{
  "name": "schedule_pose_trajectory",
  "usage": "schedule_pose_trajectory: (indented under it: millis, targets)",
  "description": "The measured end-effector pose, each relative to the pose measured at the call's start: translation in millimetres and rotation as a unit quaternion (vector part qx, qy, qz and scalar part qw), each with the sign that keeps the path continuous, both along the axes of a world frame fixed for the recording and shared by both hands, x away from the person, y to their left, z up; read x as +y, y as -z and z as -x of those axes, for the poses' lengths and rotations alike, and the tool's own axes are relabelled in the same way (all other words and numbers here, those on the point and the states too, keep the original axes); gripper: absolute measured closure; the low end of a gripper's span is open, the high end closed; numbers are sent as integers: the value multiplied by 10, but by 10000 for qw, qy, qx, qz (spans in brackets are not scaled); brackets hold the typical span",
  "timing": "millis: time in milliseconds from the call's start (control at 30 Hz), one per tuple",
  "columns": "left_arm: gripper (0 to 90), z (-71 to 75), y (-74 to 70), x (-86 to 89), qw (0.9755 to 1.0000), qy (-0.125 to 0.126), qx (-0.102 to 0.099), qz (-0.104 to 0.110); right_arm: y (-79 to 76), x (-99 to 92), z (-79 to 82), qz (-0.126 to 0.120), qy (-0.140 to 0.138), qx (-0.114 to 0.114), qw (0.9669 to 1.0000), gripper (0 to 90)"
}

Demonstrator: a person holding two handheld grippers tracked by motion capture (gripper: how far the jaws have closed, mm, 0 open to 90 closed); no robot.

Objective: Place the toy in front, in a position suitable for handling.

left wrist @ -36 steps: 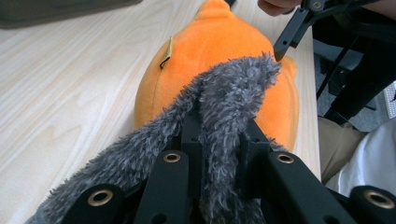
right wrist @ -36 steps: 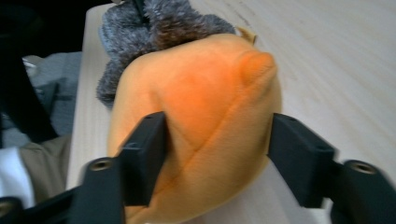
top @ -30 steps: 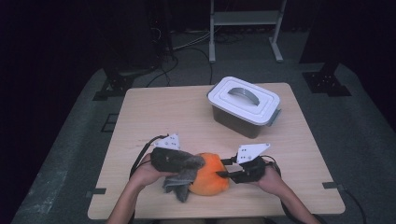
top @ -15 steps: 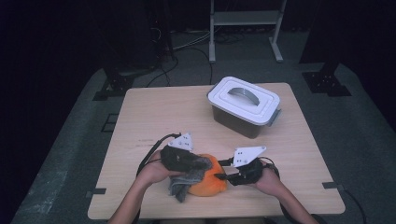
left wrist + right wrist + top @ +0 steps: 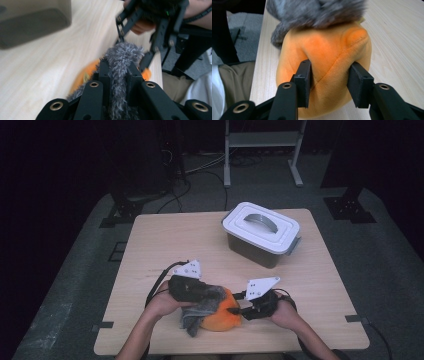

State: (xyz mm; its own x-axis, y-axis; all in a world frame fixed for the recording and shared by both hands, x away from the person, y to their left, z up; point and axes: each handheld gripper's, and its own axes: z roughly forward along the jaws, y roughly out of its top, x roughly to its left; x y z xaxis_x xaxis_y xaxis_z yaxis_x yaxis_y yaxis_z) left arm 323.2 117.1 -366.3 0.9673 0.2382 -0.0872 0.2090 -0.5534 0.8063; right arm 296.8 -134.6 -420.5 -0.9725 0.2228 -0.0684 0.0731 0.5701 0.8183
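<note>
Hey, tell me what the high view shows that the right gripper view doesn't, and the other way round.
The high view alone takes in the whole table, the lidded white-topped container at its far side, the left gripper shut on the grey furry fabric, and both hands. The right gripper view alone shows up close how the right gripper has its pads pressed into the sides of the orange plush toy, denting it; its jaws have just been closing. Both show the orange toy with grey fur draped on it, lying on the light wooden tabletop.
</note>
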Motion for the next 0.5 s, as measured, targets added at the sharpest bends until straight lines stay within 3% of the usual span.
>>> schedule_pose_trajectory:
  millis: [133,200,233,300,500]
  targets:
    - [789,-49,18,-3,9999,-103,24,-52,12,12,35,64,-22,-101,9999,581]
    - [790,-68,79,9,9996,-146,-12,-254,10,7,39,73,-33,-139,9999,591]
    - [792,-81,134,40,9983,-259,-69,-517,8,2,38,112,-32,-162,9998,597]
    - [792,-89,150,67,9976,-316,-79,-612,5,-4,34,140,-23,-161,9998,601]
    - [791,-67,138,167,9971,-394,-50,-651,-18,14,29,93,-6,-115,9999,603]
